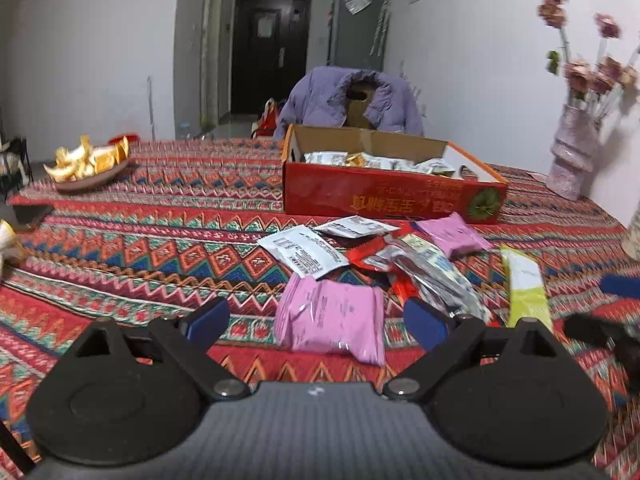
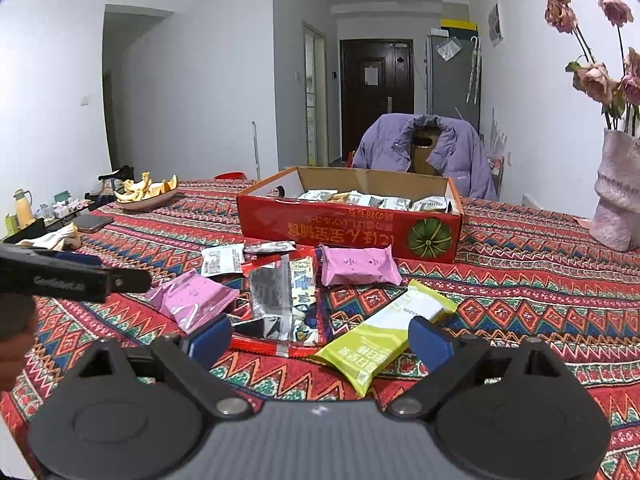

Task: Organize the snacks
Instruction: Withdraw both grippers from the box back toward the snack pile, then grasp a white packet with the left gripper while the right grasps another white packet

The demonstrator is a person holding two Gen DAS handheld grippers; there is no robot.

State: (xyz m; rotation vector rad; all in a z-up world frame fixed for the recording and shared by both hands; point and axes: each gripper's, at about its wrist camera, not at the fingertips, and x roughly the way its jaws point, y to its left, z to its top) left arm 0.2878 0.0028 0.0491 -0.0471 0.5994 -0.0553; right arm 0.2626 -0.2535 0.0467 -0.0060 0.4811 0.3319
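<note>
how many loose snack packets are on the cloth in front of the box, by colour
pink packets: 2
white packets: 2
yellow-green packet: 1
red-edged packets in the middle pile: at least 2, overlapping, so the exact number is unclear
total: at least 7, not counting those inside the red box

Loose snack packets (image 2: 280,296) flat on cloth before part-filled red box (image 2: 348,228).

free: cloth (image 1: 140,248) L of packets (image 1: 360,256) | blocked: box (image 1: 384,196) behind, vase (image 1: 572,156) R
</note>
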